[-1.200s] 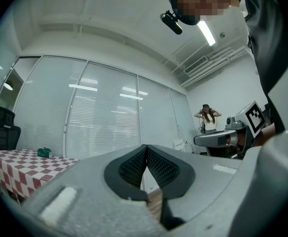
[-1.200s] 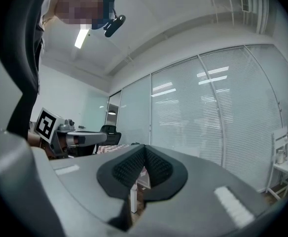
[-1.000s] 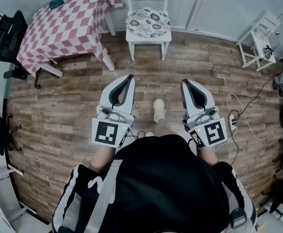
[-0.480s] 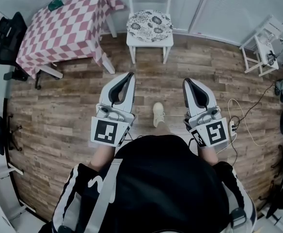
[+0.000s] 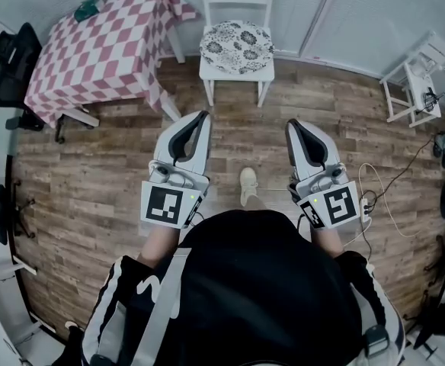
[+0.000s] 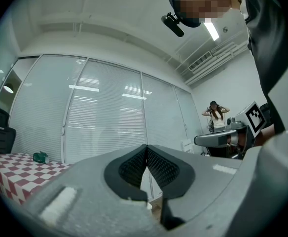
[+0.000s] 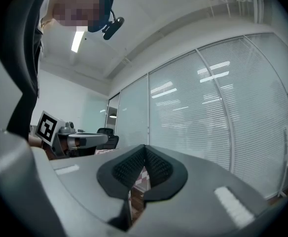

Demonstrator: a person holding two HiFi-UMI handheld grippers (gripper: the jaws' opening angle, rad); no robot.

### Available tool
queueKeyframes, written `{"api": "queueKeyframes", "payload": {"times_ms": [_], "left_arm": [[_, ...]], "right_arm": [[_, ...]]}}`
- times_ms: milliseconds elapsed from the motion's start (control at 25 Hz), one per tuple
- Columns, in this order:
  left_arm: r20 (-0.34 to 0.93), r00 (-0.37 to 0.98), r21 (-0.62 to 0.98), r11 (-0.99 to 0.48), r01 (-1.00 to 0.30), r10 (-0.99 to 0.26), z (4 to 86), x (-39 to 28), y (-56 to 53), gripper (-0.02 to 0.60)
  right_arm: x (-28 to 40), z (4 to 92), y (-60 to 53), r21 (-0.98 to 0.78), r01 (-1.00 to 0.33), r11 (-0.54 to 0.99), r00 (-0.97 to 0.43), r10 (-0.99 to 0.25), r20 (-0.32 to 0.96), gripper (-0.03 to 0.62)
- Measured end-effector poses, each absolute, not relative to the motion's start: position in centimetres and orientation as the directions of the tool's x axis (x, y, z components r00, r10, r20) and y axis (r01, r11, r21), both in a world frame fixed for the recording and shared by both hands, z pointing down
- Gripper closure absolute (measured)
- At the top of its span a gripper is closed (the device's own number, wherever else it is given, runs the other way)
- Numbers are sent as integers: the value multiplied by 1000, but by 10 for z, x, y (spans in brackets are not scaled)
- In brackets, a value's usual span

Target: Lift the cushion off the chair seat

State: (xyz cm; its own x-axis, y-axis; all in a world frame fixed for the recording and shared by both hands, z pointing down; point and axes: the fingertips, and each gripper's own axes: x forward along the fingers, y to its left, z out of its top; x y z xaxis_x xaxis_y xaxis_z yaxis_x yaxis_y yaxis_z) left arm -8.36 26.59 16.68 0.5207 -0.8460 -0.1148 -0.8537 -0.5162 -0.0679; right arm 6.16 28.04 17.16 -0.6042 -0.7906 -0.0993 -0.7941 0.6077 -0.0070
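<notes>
Left gripper (image 5: 202,118) and right gripper (image 5: 292,125) are pinched together, empty; cushion (image 5: 236,36) at twelve o'clock on the chair (image 5: 236,73); arriving unopened, they'd likely shove it off rather than grip it

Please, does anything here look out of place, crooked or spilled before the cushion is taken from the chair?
Nothing looks spilled or damaged. The cushion lies flat on the seat of the chair. The only untidy thing is a loose cable trailing across the floor at the right, which could catch a foot.
</notes>
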Motion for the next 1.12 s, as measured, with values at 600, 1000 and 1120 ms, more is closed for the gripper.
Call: {"api": "queueKeyframes", "payload": {"times_ms": [600,1000,1120], "left_arm": [[-105,502,-56,-499,-865,-859,166,-77,193,577],[-119,478,-51,-475,-878,-870,164,-69,143,577],[-123,473,-58,-469,-881,-873,163,-64,128,577]], "right_arm": [[75,179,204,8,-790,613,-612,-787,-76,592],[83,180,152,19,-772,635,-635,-769,-78,592],[88,179,137,23,-768,640,-639,-765,-78,592]]}}
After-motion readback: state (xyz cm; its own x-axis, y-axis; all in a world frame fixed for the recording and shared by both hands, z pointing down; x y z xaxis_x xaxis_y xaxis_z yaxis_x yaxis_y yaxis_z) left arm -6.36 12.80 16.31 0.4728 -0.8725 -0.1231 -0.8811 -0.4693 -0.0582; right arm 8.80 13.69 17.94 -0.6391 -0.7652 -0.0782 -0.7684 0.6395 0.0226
